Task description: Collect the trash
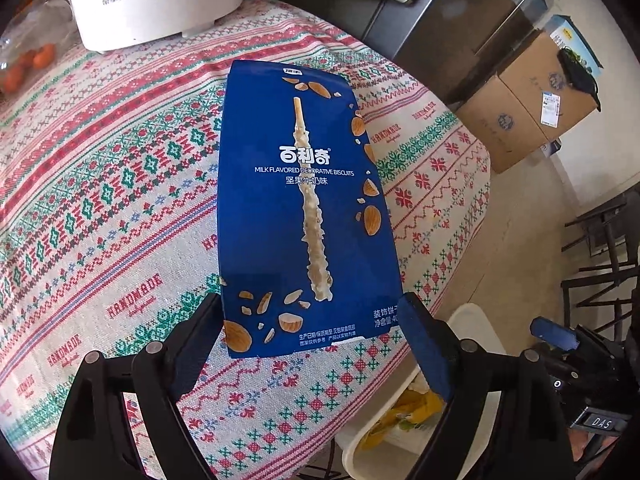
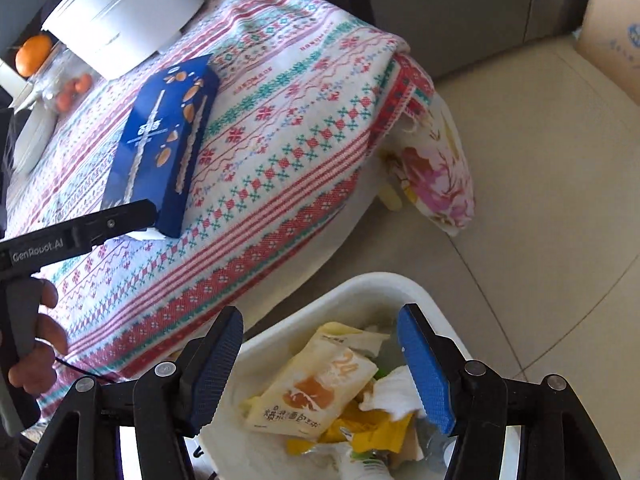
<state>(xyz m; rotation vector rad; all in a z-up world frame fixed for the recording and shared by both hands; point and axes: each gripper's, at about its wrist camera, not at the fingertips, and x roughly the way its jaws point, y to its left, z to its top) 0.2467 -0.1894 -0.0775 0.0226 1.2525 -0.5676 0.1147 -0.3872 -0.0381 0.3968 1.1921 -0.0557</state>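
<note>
A blue biscuit box (image 1: 304, 208) lies flat on the patterned tablecloth (image 1: 120, 200). My left gripper (image 1: 312, 320) is open, its two blue pads on either side of the box's near end. In the right wrist view the box (image 2: 160, 140) lies on the table with the left gripper's finger (image 2: 120, 216) against its near end. My right gripper (image 2: 320, 360) is open and empty above a white trash bin (image 2: 360, 284) that holds a yellow wrapper (image 2: 312, 388), tissue and other packaging.
A white Royalstar appliance (image 1: 156, 0) stands at the table's far side, with oranges in a clear bag (image 1: 28, 64) to its left. Cardboard boxes (image 1: 532, 104) sit on the floor to the right. The bin (image 1: 472, 320) stands below the table's edge. Dark chair frames (image 1: 600, 264) stand at right.
</note>
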